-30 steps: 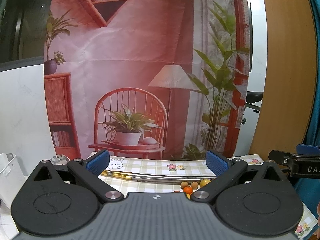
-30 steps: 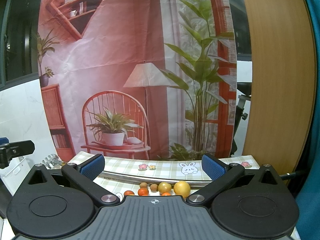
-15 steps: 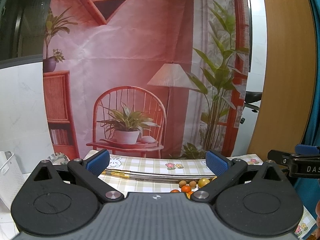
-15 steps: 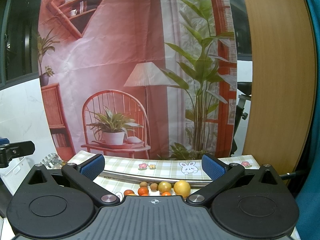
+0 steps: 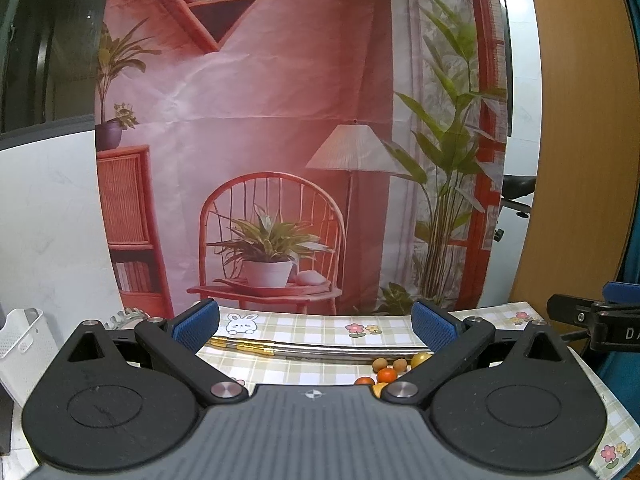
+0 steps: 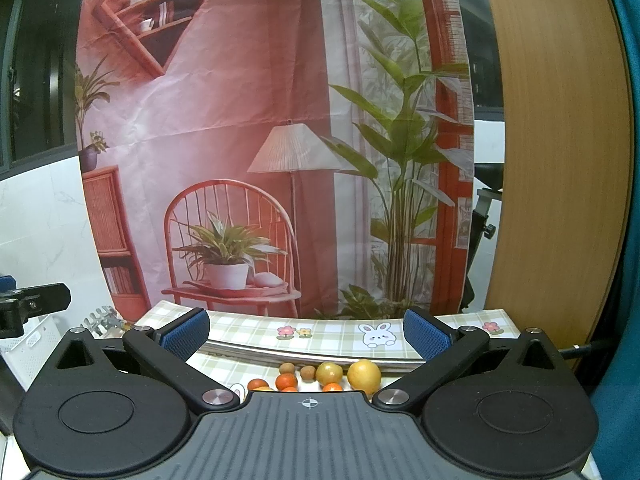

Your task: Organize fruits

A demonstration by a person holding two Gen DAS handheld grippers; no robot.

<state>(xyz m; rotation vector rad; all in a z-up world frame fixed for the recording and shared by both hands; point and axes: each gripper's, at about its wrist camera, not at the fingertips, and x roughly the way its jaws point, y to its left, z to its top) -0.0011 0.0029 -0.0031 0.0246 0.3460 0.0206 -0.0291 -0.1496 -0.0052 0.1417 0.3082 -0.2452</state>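
Several small fruits lie on a checked tablecloth [image 6: 248, 330]. In the right wrist view a yellow-orange fruit [image 6: 363, 375], a yellow-green fruit [image 6: 329, 373], two small brown fruits [image 6: 307, 372] and small orange fruits [image 6: 286, 381] sit just past my right gripper [image 6: 306, 332], which is open and empty above them. In the left wrist view the same fruits [image 5: 386, 374] lie low at the right, partly hidden by the finger. My left gripper [image 5: 314, 326] is open and empty, to the left of the fruits.
A metal rod with gold bands [image 5: 304, 349] lies across the cloth behind the fruits. A white slotted basket [image 5: 20, 344] stands at the left. A printed backdrop [image 5: 280, 140] hangs at the table's back edge. A wooden panel [image 6: 560, 140] is at the right.
Both views have tilted slightly down: the backdrop has risen in the frame and more of the fruits show. Both grippers stay open.
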